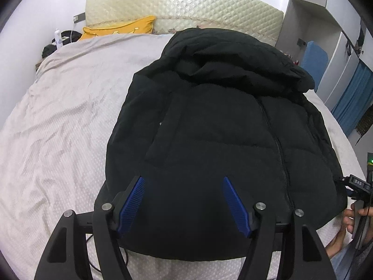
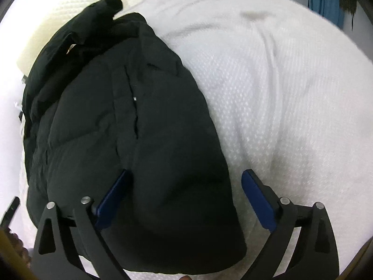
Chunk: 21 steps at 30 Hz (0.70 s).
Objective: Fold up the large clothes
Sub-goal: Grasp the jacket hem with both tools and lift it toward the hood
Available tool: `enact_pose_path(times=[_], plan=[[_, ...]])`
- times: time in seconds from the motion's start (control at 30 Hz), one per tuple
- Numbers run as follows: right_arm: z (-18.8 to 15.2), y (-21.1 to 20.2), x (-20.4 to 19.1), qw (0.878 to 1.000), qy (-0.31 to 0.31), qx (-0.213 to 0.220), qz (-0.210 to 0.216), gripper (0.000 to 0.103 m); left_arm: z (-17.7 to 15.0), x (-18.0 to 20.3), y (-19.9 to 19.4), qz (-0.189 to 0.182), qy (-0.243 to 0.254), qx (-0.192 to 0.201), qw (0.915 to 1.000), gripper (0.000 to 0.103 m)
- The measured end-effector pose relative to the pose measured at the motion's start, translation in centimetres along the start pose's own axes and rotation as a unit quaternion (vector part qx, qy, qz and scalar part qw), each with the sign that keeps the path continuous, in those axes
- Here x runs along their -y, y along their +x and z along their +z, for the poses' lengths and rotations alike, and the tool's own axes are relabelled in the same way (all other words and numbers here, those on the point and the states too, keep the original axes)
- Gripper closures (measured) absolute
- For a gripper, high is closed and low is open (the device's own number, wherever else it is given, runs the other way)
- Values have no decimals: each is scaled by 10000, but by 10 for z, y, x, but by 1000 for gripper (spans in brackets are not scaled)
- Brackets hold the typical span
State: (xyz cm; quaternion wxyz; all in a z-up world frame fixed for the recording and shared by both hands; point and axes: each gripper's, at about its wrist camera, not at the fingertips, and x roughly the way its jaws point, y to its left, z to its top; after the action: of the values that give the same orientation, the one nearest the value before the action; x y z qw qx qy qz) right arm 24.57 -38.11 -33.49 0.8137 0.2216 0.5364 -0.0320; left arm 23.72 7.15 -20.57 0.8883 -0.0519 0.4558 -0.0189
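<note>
left wrist view: a black padded jacket (image 1: 216,135) is laid flat on a bed (image 1: 58,128), hood toward the headboard (image 1: 186,7) and hem toward the camera. its long axis runs straight away from the left gripper (image 1: 184,200), whose blue pads (image 1: 131,203) are spread fairly wide over the hem, with nothing seen clamped between them. whether the pads touch the fabric cannot be told. the zipper (image 1: 277,149) lies right of the jaws. a yellow pillow (image 1: 121,28) and small items are set well apart at the far left. a hand (image 1: 352,219) is seen at the right edge beside the hem corner.

right wrist view: the same jacket (image 2: 121,121) is seen left of centre, its long axis slanting up and left. the right gripper (image 2: 184,191) is opened very wide and straddles the jacket's right edge: one pad lies over dark fabric, the other over the white bedcover (image 2: 279,93). nothing is gripped.

both grippers are judged to be near the hem; no obstruction is seen along the fold path.
</note>
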Motion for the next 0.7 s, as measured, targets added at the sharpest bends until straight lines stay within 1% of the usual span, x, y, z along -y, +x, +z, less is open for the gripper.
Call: enact_pose_path(times=[0.07,0.13,0.2,0.27,0.37,0.4,0.43,0.47,0.5,0.53,0.57,0.6,0.63,0.7], plan=[[-3,6,-3,9998,-3,-136,147,6,-1,-1,1,23,-33,-34,10000,34],[-5,8,-8,9994,-107,-153,308,6,-1,-3,2,36,-72,-74,9999,34],[-9,4,-19,9982,-369,-144,442,6,0,-4,5,24,-124,-151,9998,34],[-14,0,-26,9965,-556,-115,615,9,2,-6,9,14,-175,-283,9994,34],[-15,-8,-37,9950,-777,-95,618,20,4,-10,10,-5,-220,-405,9989,34],[-18,-10,-39,9943,-855,-102,637,26,6,-12,10,-28,-257,-428,9987,34],[-19,-11,-39,9937,-910,-102,648,35,7,-15,9,-19,-296,-449,9986,34],[-18,-11,-41,9932,-950,-107,668,39,9,-18,8,-17,-326,-457,9984,34],[-20,-14,-43,9919,-1030,-98,735,48,11,-21,7,-10,-352,-469,9983,34],[-18,-14,-47,9911,-1079,-85,769,61,13,-25,6,-17,-368,-491,9981,34],[-20,-19,-50,9895,-1199,-20,803,67,16,-28,5,-65,-390,-520,9979,34],[-20,-24,-51,9886,-1279,37,794,79,19,-33,6,-141,-428,-573,9973,34],[-22,-32,-55,9867,-1425,141,774,88,21,-37,7,-159,-462,-620,9969,34],[-19,-46,-61,9837,-1512,447,860,90,28,-52,13,-172,-661,-862,9939,34]])
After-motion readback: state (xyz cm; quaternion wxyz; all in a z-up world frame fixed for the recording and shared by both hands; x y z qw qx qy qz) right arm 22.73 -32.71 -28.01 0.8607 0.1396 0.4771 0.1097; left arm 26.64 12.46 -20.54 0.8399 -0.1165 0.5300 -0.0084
